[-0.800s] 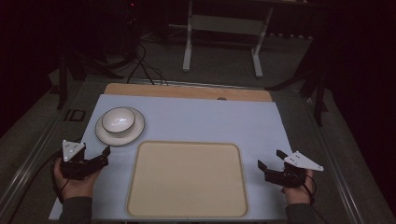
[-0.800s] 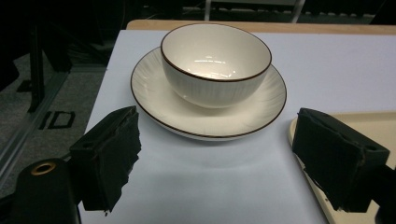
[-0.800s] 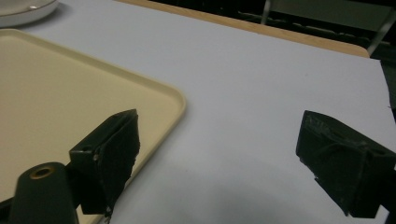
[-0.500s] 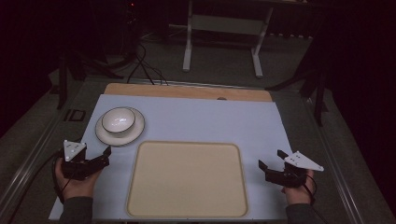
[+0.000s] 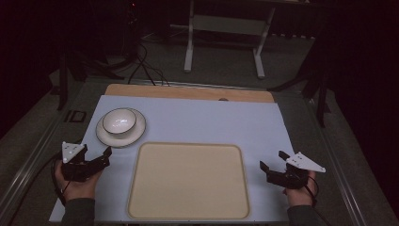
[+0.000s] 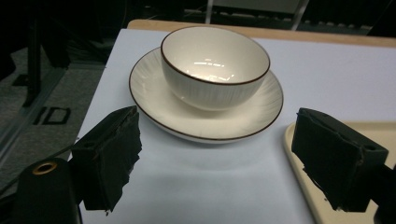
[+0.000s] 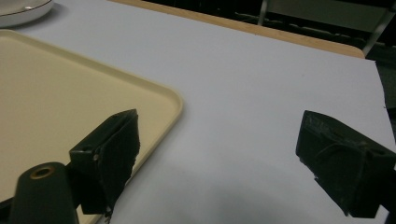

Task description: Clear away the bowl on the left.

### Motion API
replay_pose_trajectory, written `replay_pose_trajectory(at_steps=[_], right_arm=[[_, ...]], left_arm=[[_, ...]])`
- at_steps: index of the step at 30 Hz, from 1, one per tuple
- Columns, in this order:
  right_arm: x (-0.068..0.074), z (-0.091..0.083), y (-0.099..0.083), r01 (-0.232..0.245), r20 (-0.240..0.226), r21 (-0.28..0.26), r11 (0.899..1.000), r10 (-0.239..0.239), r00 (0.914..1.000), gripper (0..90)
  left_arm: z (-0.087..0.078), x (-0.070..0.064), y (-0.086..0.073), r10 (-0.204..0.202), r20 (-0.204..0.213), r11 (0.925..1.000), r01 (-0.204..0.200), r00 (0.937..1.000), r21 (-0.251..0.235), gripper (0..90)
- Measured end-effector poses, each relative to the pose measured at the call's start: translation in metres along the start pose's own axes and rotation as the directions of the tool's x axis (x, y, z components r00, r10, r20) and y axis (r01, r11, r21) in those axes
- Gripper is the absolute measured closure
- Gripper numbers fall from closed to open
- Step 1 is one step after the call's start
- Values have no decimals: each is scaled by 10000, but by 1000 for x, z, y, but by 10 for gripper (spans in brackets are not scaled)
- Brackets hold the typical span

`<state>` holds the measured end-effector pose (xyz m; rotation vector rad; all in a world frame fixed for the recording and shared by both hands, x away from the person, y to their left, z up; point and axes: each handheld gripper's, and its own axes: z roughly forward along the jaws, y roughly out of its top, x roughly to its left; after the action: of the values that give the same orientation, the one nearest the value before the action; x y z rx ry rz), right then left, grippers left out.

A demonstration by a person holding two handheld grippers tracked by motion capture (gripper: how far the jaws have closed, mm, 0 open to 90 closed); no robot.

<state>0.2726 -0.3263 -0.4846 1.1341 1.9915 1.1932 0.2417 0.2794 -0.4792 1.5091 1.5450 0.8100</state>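
On the left side of the surface (image 5: 197, 117), the left tool (image 5: 104, 156) hangs with its jaws wide apart and nothing between them, aimed up toward the bowl (image 5: 119, 120). Compared with the high view a moment earlier, almost nothing has changed: both hands sit in the same spots, the bowl and its saucer (image 5: 136, 134) have not shifted, and the tray (image 5: 188, 181) lies empty as before. I judge from this that the work has not really begun, and that the pause is a setting-up before a reach.

Seen along the left tool (image 6: 215, 158), the bowl (image 6: 215, 70) stands upright on the saucer (image 6: 154, 100), centred between the two jaws but farther off, near yet clearly apart from them. The tray's corner (image 6: 299, 154) lies just under the jaw on that view's right. A straight advance would likely bring the jaws to either side of the saucer rim.

At the far side, the right tool (image 5: 270, 165) is also spread wide and empty, resting just beside the tray's right edge. In its own view the right tool (image 7: 219, 163) looks over bare surface (image 7: 261, 84), with the tray (image 7: 56, 93) beneath one jaw and a sliver of the saucer (image 7: 23, 11) at the top corner, well apart.
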Motion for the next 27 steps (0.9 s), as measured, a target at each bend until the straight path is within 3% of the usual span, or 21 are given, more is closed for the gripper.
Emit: replay_pose_trajectory(at_steps=[12, 27], right_arm=[[2, 1, 0, 137, -43, 27, 9999, -136, 9999, 133], [2, -1, 1, 93, 62, -166, 9998, -92, 9999, 133]], left_arm=[[-1, 1, 14, -152, -112, 9994, 148, 9998, -306, 193], [15, -7, 32, -46, -332, 9988, 30, 9994, -488, 183]])
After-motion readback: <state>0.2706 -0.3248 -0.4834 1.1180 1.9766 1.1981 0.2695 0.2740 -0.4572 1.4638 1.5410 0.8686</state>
